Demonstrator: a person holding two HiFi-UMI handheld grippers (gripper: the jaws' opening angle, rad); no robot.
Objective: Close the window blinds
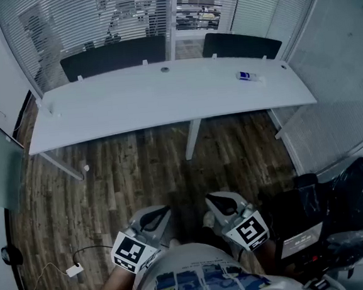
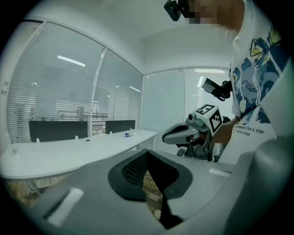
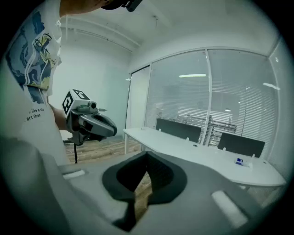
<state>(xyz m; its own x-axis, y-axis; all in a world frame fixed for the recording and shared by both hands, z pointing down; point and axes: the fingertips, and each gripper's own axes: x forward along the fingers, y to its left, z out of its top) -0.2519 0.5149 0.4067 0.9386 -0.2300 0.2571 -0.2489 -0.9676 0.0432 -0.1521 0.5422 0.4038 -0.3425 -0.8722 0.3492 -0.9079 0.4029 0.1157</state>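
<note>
**Beyond the desk, slats tilted open; both tools shut and empty**

Behind the long white desk [image 1: 165,98], the window blinds [image 1: 95,22] hang across the glass wall. Their horizontal slats are turned open enough that the room beyond shows through. The left gripper [image 1: 157,214] and right gripper [image 1: 217,201] sit low against the person's body, well apart from the blinds. Each has its jaws together on nothing.

The slats are probably thin, light and easily creased, so pinching them risks a kink. A tilt wand or cord would be the better hold, slim and likely to swing, wanting a firm narrow grip. No view shows such a control clearly enough to place it.

The head view alone shows that the desk and its dark panels [image 1: 114,55] stand between the person and the blinds, along with a small blue-and-white item [image 1: 246,75] on the desk. The right gripper view shows the blinds [image 3: 239,101] running over several panes to the corner. The left gripper view shows a plain panel past the blinds' far end. Only the gripper views show that the pads meet.
</note>
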